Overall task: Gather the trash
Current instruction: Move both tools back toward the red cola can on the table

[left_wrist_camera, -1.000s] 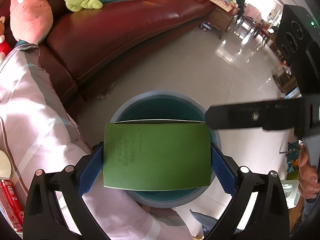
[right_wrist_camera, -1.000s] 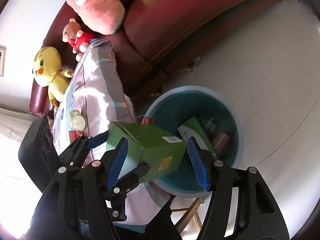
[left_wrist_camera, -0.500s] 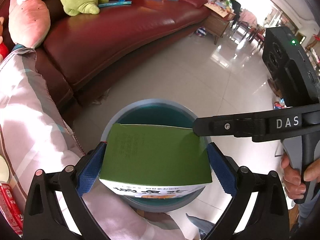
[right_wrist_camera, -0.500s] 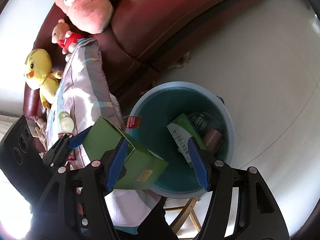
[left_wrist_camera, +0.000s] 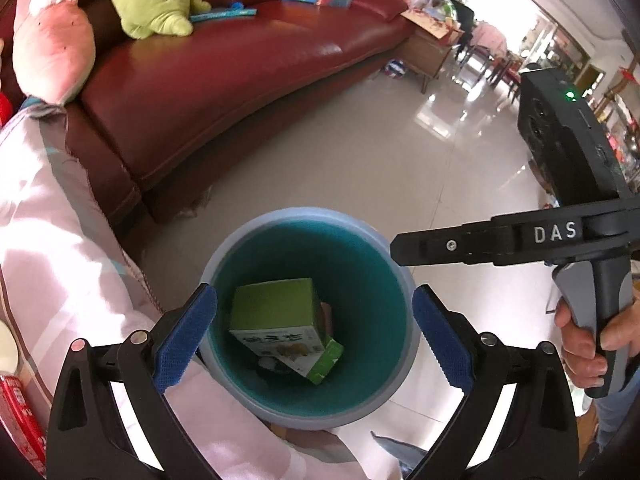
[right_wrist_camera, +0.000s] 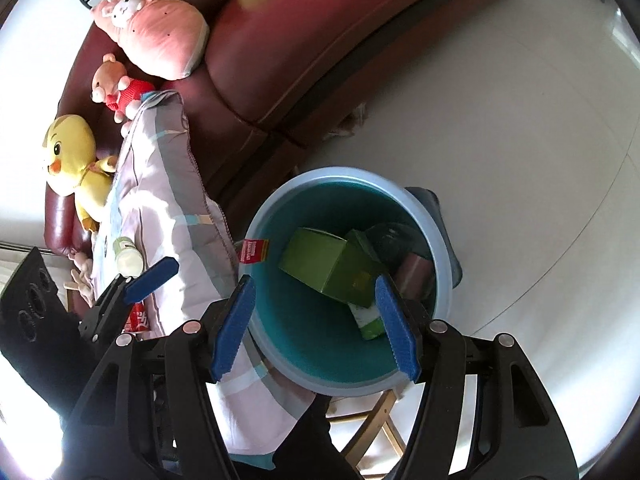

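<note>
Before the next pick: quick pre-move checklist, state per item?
1. Green box inside the bin, clear of the pads: ok.
2. Left gripper open and empty: ok.
3. Right gripper open and empty: ok.
4. The two grippers apart, no contact: ok.
5. Bin has room for more: ok, contents sit low.
6. Next trash located: red packet beside the bin rim, red can and white bottle on the blanket; whether the bottle is trash: cannot tell.
</note>
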`<state>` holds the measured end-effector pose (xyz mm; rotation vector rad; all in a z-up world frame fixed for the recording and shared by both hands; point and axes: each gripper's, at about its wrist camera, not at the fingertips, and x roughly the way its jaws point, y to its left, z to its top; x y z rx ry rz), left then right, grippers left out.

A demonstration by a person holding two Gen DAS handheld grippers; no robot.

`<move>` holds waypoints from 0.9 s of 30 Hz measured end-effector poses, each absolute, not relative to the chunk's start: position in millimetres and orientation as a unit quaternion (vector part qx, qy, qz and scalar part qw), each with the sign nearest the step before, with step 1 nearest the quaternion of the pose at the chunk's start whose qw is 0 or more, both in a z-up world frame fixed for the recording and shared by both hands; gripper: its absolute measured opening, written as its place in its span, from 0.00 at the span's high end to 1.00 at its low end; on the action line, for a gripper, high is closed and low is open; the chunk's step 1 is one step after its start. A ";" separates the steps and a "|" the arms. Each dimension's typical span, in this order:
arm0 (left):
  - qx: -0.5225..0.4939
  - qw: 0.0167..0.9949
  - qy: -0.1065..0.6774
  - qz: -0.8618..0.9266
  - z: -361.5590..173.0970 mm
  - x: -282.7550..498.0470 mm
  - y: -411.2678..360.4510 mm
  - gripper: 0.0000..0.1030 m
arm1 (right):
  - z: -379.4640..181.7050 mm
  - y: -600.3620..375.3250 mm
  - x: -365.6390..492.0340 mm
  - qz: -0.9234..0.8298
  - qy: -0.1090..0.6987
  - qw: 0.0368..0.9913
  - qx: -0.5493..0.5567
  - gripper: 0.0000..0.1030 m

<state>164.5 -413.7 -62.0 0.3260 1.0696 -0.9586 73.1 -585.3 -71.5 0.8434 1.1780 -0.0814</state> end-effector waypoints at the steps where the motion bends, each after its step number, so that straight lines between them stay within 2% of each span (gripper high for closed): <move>1: 0.150 0.743 0.487 -0.434 -61.3 163.6 -411.8 0.05 | -71.0 -583.6 73.2 -0.036 0.540 0.748 0.384 0.41; 4: 0.151 0.748 0.485 -0.427 -55.2 162.1 -401.7 0.05 | -67.2 -577.4 73.5 -0.036 0.543 0.750 0.377 0.36; 13: 0.131 0.774 0.497 -0.371 -51.3 171.0 -322.4 0.05 | -44.1 -528.7 93.9 -0.010 0.547 0.765 0.340 0.34; 16: 0.127 0.785 0.502 -0.341 -50.1 179.4 -289.4 0.05 | -34.8 -503.5 106.6 0.001 0.548 0.772 0.322 0.30; 27: 0.088 0.832 0.498 -0.227 -37.5 216.9 -163.1 0.05 | -16.7 -396.1 162.6 0.040 0.576 0.779 0.243 0.29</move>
